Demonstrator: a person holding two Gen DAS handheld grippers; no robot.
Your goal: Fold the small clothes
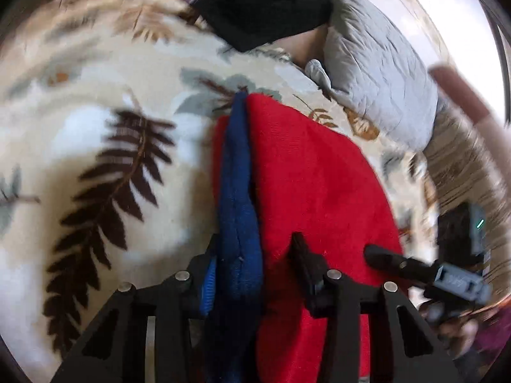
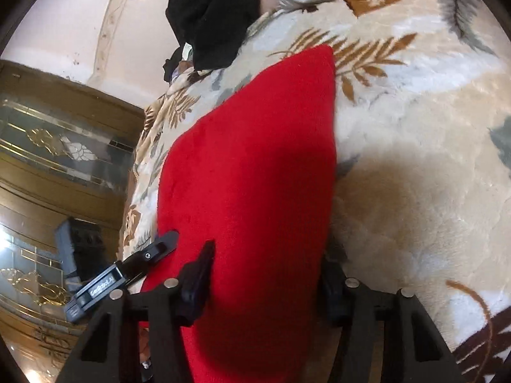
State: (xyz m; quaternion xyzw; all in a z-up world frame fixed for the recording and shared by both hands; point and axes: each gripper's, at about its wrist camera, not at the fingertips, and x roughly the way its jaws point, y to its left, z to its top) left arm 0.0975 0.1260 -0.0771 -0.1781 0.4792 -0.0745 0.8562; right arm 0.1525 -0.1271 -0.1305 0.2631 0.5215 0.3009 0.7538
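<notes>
In the left wrist view I am looking along the left gripper (image 1: 255,249), whose jaws are straddling the blue band (image 1: 238,191) and the left edge of the red garment (image 1: 306,172); whether they are pinching I cannot tell. The cloth's long axis is running straight away from the fingers, across the leaf-print blanket (image 1: 95,127)

In the right wrist view the right gripper (image 2: 268,258) is flanking the red cloth's near end; grip unclear. A wooden cabinet (image 2: 57,146) is standing left
</notes>
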